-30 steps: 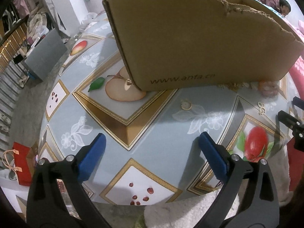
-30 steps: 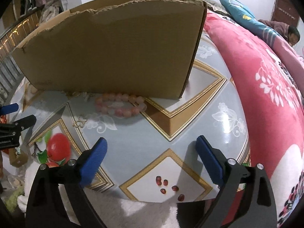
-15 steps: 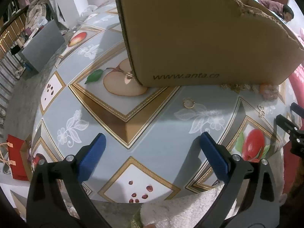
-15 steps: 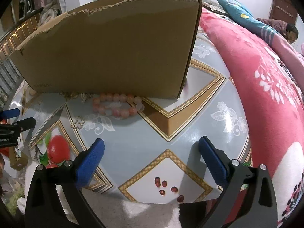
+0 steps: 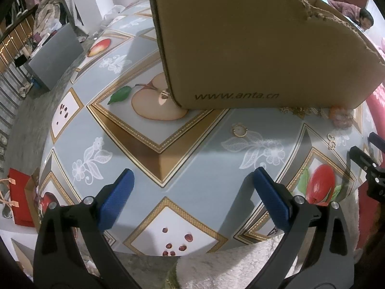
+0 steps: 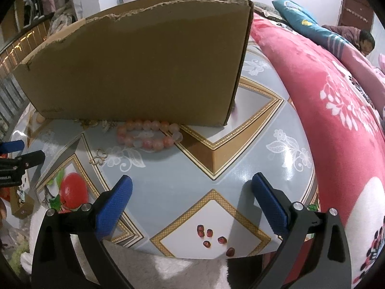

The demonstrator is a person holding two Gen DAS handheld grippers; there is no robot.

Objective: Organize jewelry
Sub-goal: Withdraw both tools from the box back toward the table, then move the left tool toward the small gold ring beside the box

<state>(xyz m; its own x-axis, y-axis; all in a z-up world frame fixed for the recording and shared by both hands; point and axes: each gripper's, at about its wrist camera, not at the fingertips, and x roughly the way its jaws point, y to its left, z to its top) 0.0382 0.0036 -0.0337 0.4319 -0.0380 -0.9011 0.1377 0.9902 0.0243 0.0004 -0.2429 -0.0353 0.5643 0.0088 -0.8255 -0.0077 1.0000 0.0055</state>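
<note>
A torn brown cardboard box (image 5: 252,45) (image 6: 144,72) stands on the patterned table (image 5: 168,149). Against its front wall lie a pink bead bracelet (image 6: 149,134) (image 5: 340,118) and a tangle of gold chain (image 5: 300,111) (image 6: 96,122). A small gold ring (image 5: 240,130) rests in front of the box, ahead of my left gripper (image 5: 192,187), which is open and holds nothing. A gold clover-shaped piece (image 6: 98,157) (image 5: 332,142) lies left of my right gripper (image 6: 192,192), also open with nothing in it, hovering near the table's front edge.
A pink floral quilt (image 6: 324,110) borders the table on the right, with a person (image 6: 363,42) lying at the far end. A red gift bag (image 5: 16,204) sits on the floor at left. A grey panel (image 5: 55,55) leans beyond the table.
Both grippers have edged forward and a little lower toward the table, so the box and jewelry look larger. Nothing was taken hold of.
</note>
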